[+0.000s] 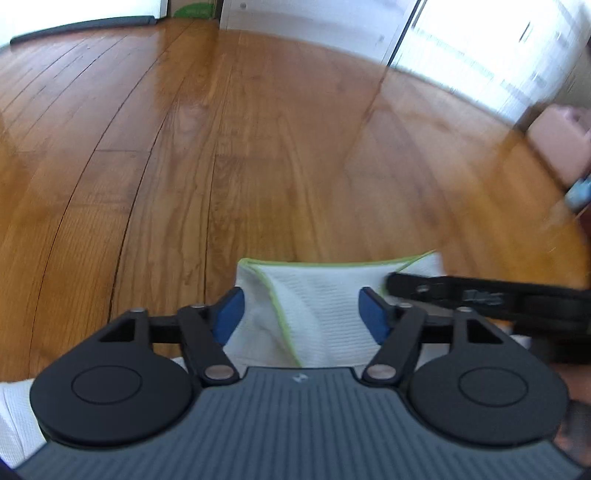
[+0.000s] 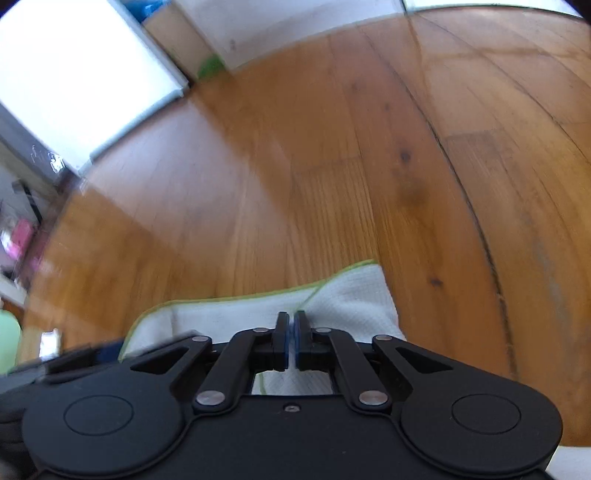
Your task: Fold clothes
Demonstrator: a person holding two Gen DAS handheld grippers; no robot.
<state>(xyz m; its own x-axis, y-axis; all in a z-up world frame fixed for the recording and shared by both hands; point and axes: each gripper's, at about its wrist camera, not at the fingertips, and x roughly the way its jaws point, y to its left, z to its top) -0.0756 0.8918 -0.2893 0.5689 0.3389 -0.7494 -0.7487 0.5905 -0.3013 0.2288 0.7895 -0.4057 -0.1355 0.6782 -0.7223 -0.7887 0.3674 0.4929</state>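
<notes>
A white cloth (image 1: 317,295) with a thin green hem lies folded on the wooden floor (image 1: 221,147). My left gripper (image 1: 302,314) hangs just above its near part, open wide, with a blue pad on either side and nothing pressed between them. From the right, the black finger of my right gripper (image 1: 406,286) reaches onto the cloth's far right corner. In the right wrist view, the right gripper (image 2: 291,325) sits low over the same cloth (image 2: 347,295). Its jaws are almost together with a thin gap showing, and the green hem runs up to them.
More white fabric (image 1: 14,424) shows at the lower left, under the left gripper's body. A pink object (image 1: 557,144) sits on the floor at the far right. A white cabinet (image 1: 314,22) and a bright glass door (image 2: 74,81) bound the floor at the back.
</notes>
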